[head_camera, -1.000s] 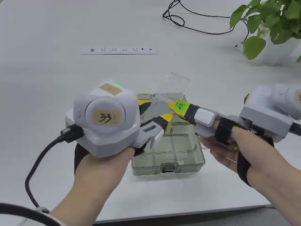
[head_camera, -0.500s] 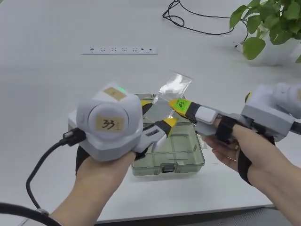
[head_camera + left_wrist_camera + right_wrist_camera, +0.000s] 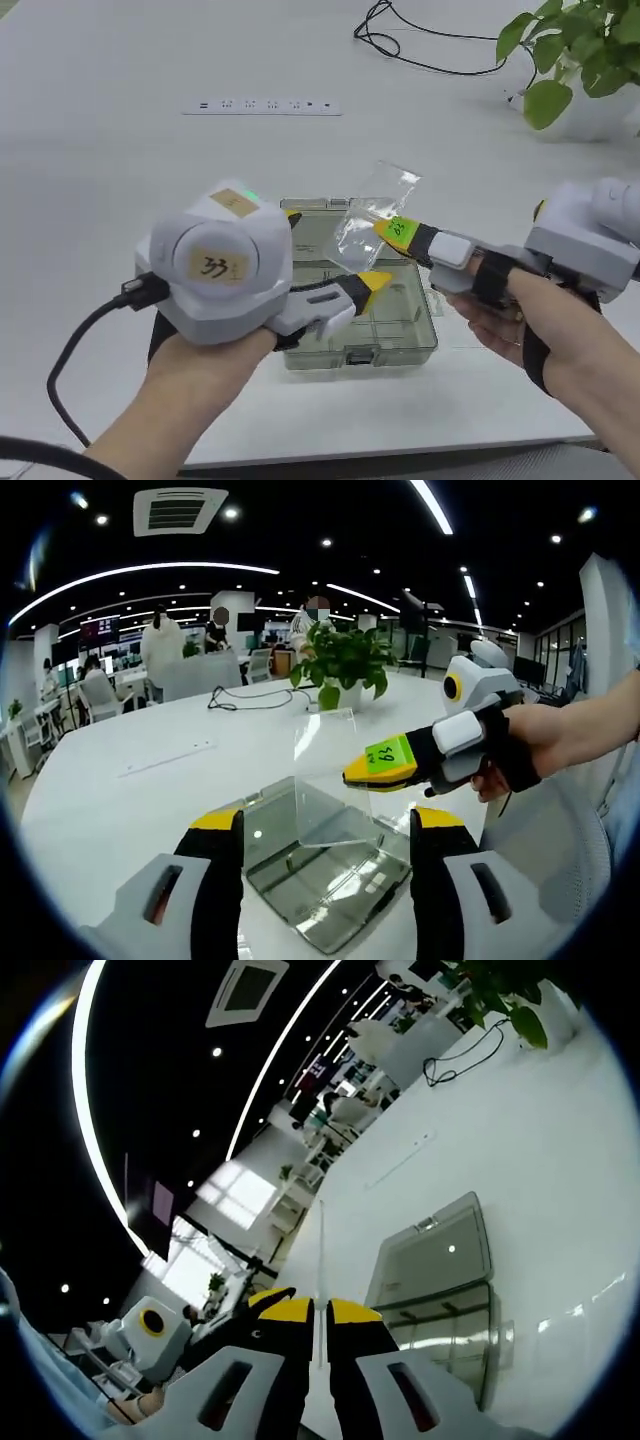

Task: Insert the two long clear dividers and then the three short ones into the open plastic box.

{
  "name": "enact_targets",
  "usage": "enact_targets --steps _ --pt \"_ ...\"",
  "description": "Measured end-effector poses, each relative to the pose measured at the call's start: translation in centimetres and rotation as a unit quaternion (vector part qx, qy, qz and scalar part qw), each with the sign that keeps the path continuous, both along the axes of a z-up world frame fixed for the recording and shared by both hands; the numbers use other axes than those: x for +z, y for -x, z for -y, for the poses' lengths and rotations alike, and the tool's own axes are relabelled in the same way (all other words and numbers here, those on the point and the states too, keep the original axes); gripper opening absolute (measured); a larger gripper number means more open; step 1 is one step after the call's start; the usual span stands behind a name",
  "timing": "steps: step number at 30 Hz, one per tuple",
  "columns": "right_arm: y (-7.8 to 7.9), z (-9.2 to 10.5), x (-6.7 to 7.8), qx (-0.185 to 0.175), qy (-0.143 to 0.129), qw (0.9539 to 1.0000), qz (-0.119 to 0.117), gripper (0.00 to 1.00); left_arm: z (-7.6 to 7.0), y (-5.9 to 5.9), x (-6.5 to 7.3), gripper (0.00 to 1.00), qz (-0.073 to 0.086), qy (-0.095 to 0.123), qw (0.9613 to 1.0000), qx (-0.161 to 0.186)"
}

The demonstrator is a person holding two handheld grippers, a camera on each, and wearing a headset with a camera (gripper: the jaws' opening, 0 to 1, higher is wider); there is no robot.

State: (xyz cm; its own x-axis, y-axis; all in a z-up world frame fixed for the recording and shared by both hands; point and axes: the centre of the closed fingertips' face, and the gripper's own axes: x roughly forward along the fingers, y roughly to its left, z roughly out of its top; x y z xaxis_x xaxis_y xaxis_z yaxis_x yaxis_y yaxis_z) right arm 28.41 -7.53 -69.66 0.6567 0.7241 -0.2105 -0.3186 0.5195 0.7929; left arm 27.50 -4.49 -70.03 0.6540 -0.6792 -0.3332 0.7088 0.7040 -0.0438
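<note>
Changed: since a second ago the left claw (image 3: 334, 248) has spread its jaws wider above the box (image 3: 400, 345), and the clear divider (image 3: 372, 205) in the right claw (image 3: 397, 230) has tipped to show more of its face.
Left claw: wide open and holding nothing. One yellow tip is over the box's far left part, the other over its middle.
Right claw: jaws pinched almost together on the divider's thin edge, reaching in from the right of the box.
Divider: a clear sheet held in the air above the far right part of the box. In the left gripper view it stands between the left claw's jaws. Whether its lower edge touches the box cannot be told.
Box: translucent, greenish, on the desk (image 3: 120, 180) close to its near edge. Grid lines show inside it, but whether they are fitted dividers cannot be told.
Lid (image 3: 430, 1250): open, laid back on the far side of the box.
Power strip (image 3: 262, 105): white, flat on the desk well beyond the box.
Plant (image 3: 575, 45): far right of the box, at the back.
Cable (image 3: 420, 45): black, looped on the desk beyond the box, near the plant.
</note>
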Motion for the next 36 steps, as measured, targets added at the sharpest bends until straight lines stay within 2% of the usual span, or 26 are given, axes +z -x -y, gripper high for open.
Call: enact_targets --steps 3,6,8,12,16,19,22,27,30,32,33,34,35,36 --pt "0.2 0.3 0.1 0.007 0.003 1.0000 -0.003 0.06 -0.6 0.3 0.0 0.73 0.000 -0.006 1.0000 0.006" --pt "0.5 0.6 0.2 0.020 0.008 0.9997 -0.006 0.06 -1.5 0.8 0.1 0.78 0.010 -0.018 0.9997 0.011" --pt "0.8 0.7 0.2 0.030 0.012 0.9994 -0.014 0.06 -2.0 1.2 0.0 0.83 0.007 -0.021 0.9997 0.012" --pt "1.2 0.9 0.7 0.049 0.021 0.9984 -0.016 0.06 -2.5 2.0 0.2 0.99 0.016 -0.033 0.9993 0.003" --pt "1.6 1.1 0.8 0.069 0.032 0.9968 -0.025 0.06 -2.9 2.8 -0.3 1.00 0.003 -0.048 0.9988 -0.009" --pt "1.8 1.4 0.5 0.083 0.045 0.9948 -0.036 0.06 -3.7 3.0 -0.7 1.00 -0.008 -0.062 0.9980 0.000" --pt "2.1 1.5 0.1 0.091 0.054 0.9933 -0.046 0.06 -4.3 3.0 -0.3 1.00 -0.004 -0.052 0.9986 0.009" --pt "2.3 1.8 -0.4 0.093 0.073 0.9909 -0.063 0.05 -4.8 3.1 -0.5 1.00 -0.002 -0.054 0.9985 0.001" --pt "2.2 2.2 -0.7 0.082 0.088 0.9893 -0.083 0.05 -5.4 3.0 -0.9 1.00 -0.001 -0.056 0.9981 -0.024" --pt "2.3 2.2 -0.9 0.080 0.100 0.9880 -0.087 0.05 -5.8 3.0 -1.2 1.00 0.004 -0.066 0.9966 -0.050" --pt "2.4 2.2 -1.0 0.078 0.104 0.9873 -0.090 0.05 -5.9 3.0 -1.3 1.00 0.005 -0.066 0.9960 -0.061" --pt "2.4 2.4 -1.2 0.068 0.109 0.9869 -0.098 0.05 -6.3 3.0 -1.5 1.00 -0.002 -0.066 0.9955 -0.068" --pt "2.8 2.3 -1.2 0.066 0.106 0.9860 -0.111 0.05 -6.5 3.0 -1.6 1.00 -0.004 -0.065 0.9949 -0.077" --pt "2.9 2.3 -1.2 0.064 0.110 0.9857 -0.110 0.05 -6.6 3.1 -1.5 1.00 0.001 -0.065 0.9938 -0.091"
